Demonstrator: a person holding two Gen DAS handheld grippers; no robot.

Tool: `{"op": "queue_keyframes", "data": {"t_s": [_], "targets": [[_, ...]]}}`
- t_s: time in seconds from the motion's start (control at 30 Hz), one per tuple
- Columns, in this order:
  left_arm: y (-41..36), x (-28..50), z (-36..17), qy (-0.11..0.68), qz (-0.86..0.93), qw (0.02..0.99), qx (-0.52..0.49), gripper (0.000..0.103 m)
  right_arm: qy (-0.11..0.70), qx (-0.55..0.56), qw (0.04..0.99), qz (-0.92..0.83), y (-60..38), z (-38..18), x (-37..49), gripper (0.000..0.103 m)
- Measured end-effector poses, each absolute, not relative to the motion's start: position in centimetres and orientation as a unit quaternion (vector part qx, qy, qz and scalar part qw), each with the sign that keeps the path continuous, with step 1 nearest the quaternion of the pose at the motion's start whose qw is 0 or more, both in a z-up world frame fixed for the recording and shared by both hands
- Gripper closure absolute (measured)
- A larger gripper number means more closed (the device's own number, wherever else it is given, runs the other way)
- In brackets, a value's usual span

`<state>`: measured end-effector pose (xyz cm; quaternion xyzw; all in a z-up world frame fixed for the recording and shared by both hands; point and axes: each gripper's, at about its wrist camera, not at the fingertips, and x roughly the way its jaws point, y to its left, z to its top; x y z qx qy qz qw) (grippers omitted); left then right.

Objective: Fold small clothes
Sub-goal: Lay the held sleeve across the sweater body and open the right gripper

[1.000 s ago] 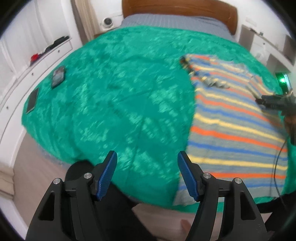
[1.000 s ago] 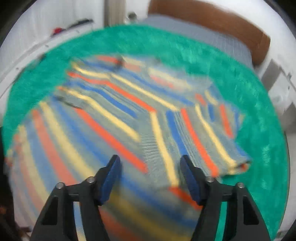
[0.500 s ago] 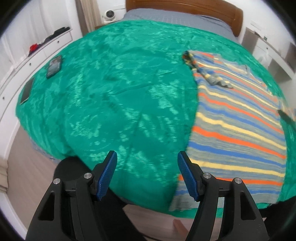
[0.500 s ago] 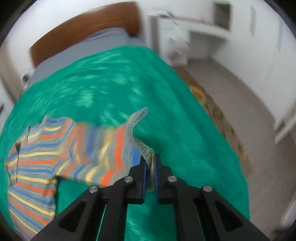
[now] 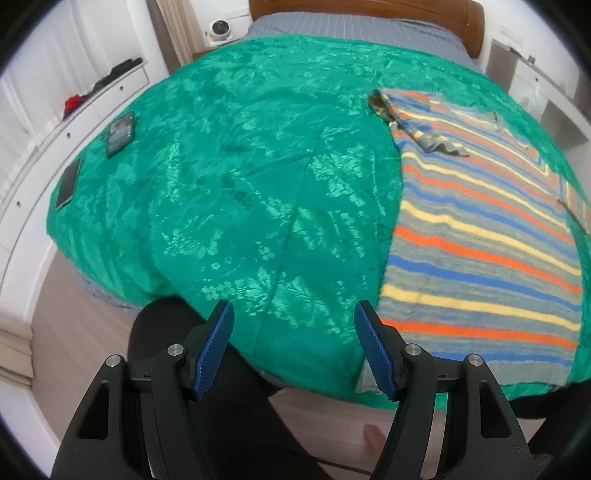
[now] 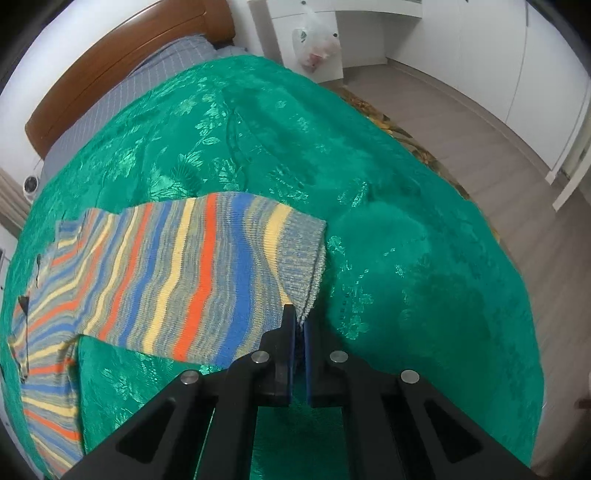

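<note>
A striped knit sweater [image 5: 480, 229], grey with orange, blue and yellow bands, lies flat on the green bedspread [image 5: 236, 177]. In the right wrist view its sleeve [image 6: 192, 273] is stretched out flat to the right. My right gripper [image 6: 299, 319] is shut on the grey ribbed cuff [image 6: 303, 258] at the sleeve's end, low over the bedspread [image 6: 406, 258]. My left gripper [image 5: 293, 345] is open and empty, above the near bed edge, left of the sweater's hem. The other sleeve [image 5: 417, 129] lies bunched at the sweater's far left corner.
Two phones [image 5: 120, 133] [image 5: 68, 182] lie on the bedspread's left side. A wooden headboard [image 5: 365, 11] and grey sheet are at the far end. White drawers [image 5: 74, 110] stand left, a white cabinet with a plastic bag [image 6: 314, 44] right. My dark-clothed legs [image 5: 207, 387] are below the left gripper.
My right gripper closed on the sleeve cuff and pulled the sleeve out to the right, laying it flat. My left gripper stayed open and drew back a little.
</note>
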<state>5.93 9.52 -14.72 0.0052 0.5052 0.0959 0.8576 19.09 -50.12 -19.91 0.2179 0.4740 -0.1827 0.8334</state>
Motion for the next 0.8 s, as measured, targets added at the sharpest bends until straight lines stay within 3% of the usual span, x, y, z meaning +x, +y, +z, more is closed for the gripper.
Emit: {"op": "queue_keyframes", "data": {"t_s": [0.03, 0.1, 0.13, 0.17, 0.33, 0.47, 0.6, 0.7, 0.8], "targets": [[9.6, 6.0, -14.5, 0.504, 0.095, 0.859, 0.012, 0.033, 0.475, 0.212, 0.834, -0.186, -50.0, -19.8, 19.2, 0.101], [9.6, 6.2, -13.8, 0.497, 0.091, 0.863, 0.03, 0.033, 0.468, 0.207, 0.839, -0.185, -50.4, -19.4, 18.5, 0.091], [9.5, 6.6, -13.2, 0.49, 0.089, 0.866, 0.042, 0.032, 0.464, 0.202, 0.842, -0.187, -50.3, -19.1, 18.1, 0.074], [9.5, 6.9, -12.8, 0.483, 0.087, 0.87, 0.051, 0.032, 0.457, 0.183, 0.847, -0.201, -49.9, -18.3, 17.4, 0.065], [7.9, 11.0, -8.4, 0.427, 0.049, 0.9, 0.073, 0.026, 0.417, 0.114, 0.886, -0.165, -46.1, -14.9, 15.0, 0.064], [3.9, 16.3, -6.0, 0.393, -0.056, 0.914, 0.088, 0.019, 0.399, 0.118, 0.901, -0.124, -42.4, -14.2, 12.7, 0.057], [-2.5, 22.3, -9.5, 0.398, -0.187, 0.871, 0.218, 0.019, 0.408, 0.139, 0.898, -0.084, -38.8, -15.2, 10.8, 0.057], [-4.4, 26.3, -13.9, 0.441, -0.221, 0.827, 0.27, 0.026, 0.412, 0.147, 0.897, -0.067, -36.6, -15.9, 9.0, 0.057], [-4.9, 29.2, -18.0, 0.474, -0.236, 0.791, 0.306, 0.026, 0.416, 0.149, 0.895, -0.061, -35.1, -16.4, 7.6, 0.057]]}}
